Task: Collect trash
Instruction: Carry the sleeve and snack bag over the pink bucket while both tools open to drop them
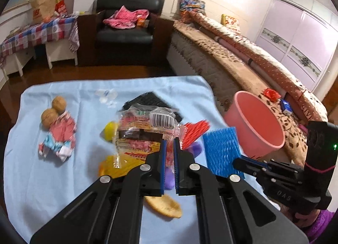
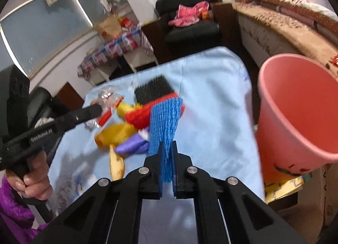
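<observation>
- My left gripper (image 1: 169,144), black with blue pads, is clamping a clear wrapper (image 1: 145,125) printed red, pink and barcoded.
- My right gripper (image 2: 166,149) is pinching ribbed bright blue foam netting (image 2: 165,121).
- A plain pink bucket (image 2: 300,104) is showing beside the pale blue cloth (image 1: 63,180).

Even indoor light, white wall glare top right, slight motion blur, fisheye bending, dark vignetted corners.

Glossy clear plastic wrapper (image 1: 145,130), ribbed blue foam netting (image 2: 164,121), smooth matt pink plastic bucket (image 2: 300,104), soft pale-blue cloth surface (image 1: 63,180).
</observation>
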`<state>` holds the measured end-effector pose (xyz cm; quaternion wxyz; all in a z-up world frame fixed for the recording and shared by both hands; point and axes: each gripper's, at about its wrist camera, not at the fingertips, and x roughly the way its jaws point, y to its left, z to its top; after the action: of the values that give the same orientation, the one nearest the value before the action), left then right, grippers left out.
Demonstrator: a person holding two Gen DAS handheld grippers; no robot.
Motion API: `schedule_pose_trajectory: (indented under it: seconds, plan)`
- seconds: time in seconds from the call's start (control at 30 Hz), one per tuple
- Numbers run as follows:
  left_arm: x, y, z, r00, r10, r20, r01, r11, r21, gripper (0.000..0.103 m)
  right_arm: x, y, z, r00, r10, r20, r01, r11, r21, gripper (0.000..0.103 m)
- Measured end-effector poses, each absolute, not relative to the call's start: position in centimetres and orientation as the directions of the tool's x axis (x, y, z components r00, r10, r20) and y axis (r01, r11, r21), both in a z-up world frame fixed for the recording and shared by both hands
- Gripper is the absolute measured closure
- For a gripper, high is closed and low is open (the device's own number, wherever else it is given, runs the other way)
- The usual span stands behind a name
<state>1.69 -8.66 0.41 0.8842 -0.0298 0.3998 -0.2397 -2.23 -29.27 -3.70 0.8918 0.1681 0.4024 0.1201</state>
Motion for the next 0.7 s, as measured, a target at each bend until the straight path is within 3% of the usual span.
schedule_pose_trajectory:
  seconds: [0.33, 0.7]
  plan:
    - [1.6, -14.3, 3.1, 0.547, -0.541, -0.639, 0.515, 0.819, -0.252, 0.097, -4.5, -35.0, 0.6, 0.763, 0.226, -0.606, 0.035, 0.921, 0.388, 0.098]
    - [1.4, -22.5, 4.3, 0.472, -0.648, -0.598, 0.652, 0.713, -0.258, 0.097, -5.7, -42.5, 1.2, 0.795, 0.036, -0.606, 0.235, 0.902, 0.362, 0.098]
